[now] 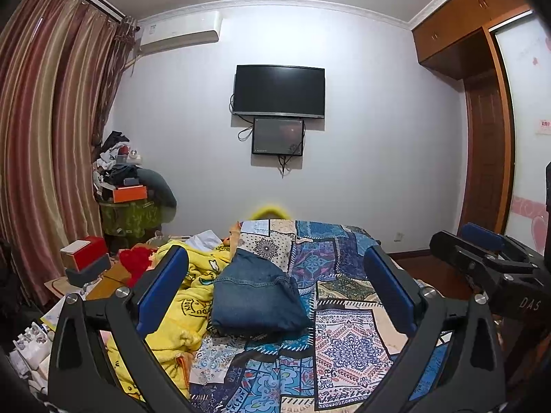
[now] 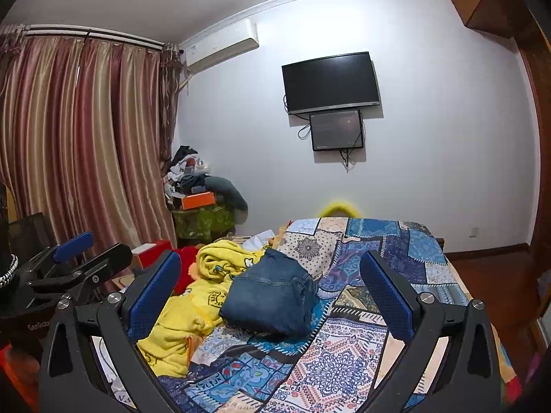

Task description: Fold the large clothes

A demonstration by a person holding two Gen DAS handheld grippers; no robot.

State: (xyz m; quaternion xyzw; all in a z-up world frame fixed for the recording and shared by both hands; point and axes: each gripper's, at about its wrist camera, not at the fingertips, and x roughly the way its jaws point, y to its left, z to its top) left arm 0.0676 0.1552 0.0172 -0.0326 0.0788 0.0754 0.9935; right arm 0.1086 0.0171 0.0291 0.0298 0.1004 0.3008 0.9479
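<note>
Patchwork bedspread (image 1: 344, 344) carries folded jeans (image 1: 256, 301) beside yellow blanket (image 1: 193, 296); left hand-held gripper (image 1: 279, 289) and right hand-held gripper (image 2: 272, 292) released, empty.

Between the left gripper's (image 1: 275, 292) blue-padded black fingers lies dark blue denim jeans (image 1: 256, 301). Beneath them a patchwork quilt (image 1: 347, 351) mixes blue, cream and pink mandala prints. Left of the tongs, a bright yellow robe (image 1: 182, 313) carries black print. Far left, curtains (image 1: 51, 120) striped maroon and tan.
</note>
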